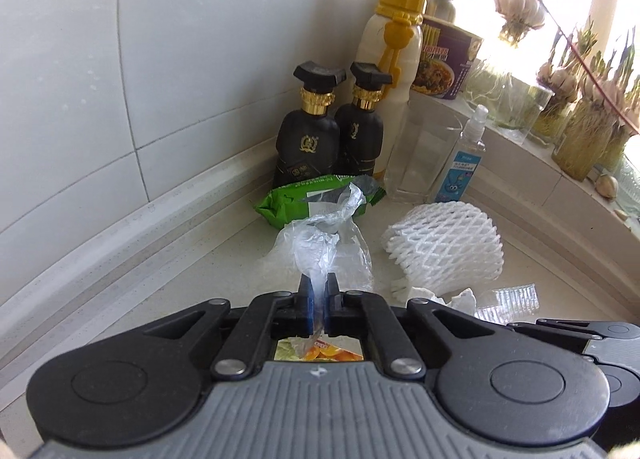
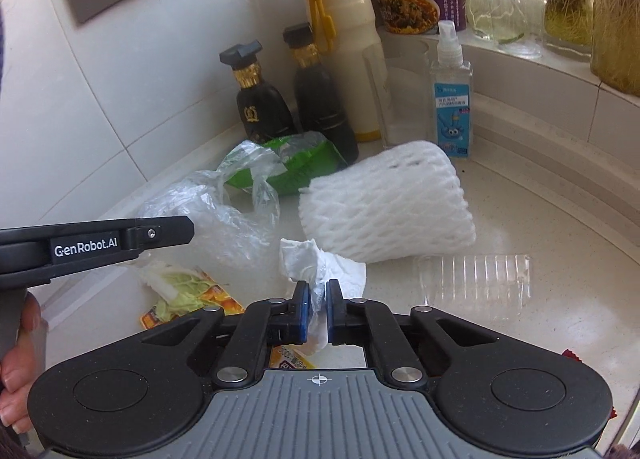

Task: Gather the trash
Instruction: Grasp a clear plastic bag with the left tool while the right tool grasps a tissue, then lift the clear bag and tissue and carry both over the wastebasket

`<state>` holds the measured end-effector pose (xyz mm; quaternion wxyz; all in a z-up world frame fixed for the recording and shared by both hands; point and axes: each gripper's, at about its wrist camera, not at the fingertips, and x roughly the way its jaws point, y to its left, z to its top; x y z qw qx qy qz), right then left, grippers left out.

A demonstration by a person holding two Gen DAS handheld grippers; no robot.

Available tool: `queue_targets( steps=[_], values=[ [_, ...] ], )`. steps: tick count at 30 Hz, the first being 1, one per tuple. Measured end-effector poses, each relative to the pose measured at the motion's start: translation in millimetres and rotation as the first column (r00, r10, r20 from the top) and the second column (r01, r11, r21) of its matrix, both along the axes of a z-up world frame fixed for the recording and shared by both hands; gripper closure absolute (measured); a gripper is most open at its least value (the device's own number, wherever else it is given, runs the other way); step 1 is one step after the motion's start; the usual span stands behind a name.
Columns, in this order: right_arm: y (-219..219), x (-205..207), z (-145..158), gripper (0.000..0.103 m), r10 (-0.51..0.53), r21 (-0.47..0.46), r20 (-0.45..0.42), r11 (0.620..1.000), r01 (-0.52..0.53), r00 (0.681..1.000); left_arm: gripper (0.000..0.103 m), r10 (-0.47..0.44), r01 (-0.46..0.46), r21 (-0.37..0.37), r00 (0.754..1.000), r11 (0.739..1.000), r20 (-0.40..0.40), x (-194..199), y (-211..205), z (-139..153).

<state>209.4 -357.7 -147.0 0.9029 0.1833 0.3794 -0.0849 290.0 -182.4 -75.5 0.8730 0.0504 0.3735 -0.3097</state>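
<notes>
My left gripper [image 1: 318, 283] is shut on a clear plastic bag [image 1: 324, 243] that rises a little off the pale counter [image 1: 224, 255]. My right gripper [image 2: 317, 289] is shut on a crumpled white tissue [image 2: 320, 263]. Behind them lie a green wrapper [image 1: 296, 205] and a white foam fruit net [image 1: 444, 247]. In the right wrist view the bag [image 2: 224, 219], the green wrapper [image 2: 304, 167], the foam net [image 2: 388, 207], a clear ribbed plastic tray [image 2: 476, 279], a cabbage leaf [image 2: 176, 283] and an orange sachet [image 2: 224, 295] lie around the tissue. The left gripper's side [image 2: 96, 245] shows at the left.
Two black bottles [image 1: 308, 131], a tall white bottle with a yellow cap [image 1: 396, 55], a clear glass [image 1: 420, 155] and a small spray bottle [image 1: 466, 163] stand at the tiled wall corner. A noodle cup [image 1: 444, 59] and jars of sprouting garlic [image 1: 588, 139] line the window sill.
</notes>
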Motion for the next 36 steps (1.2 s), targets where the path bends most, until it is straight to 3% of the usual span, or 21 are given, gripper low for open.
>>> queue_targets(
  steps=[17, 36],
  values=[
    [20.6, -26.3, 49.8, 0.099, 0.021, -0.037, 0.093, 0.999, -0.018, 0.995, 0.099, 0.062, -0.062, -0.040, 0.998, 0.997, 0.022, -28.0, 41.1, 41.0],
    [93.3, -58.4, 98.8, 0.099, 0.174, -0.129, 0.154, 0.979, -0.155, 0.973, 0.099, 0.135, -0.132, -0.085, 0.991, 0.988, 0.026, -67.8, 119.4, 74.9]
  ],
)
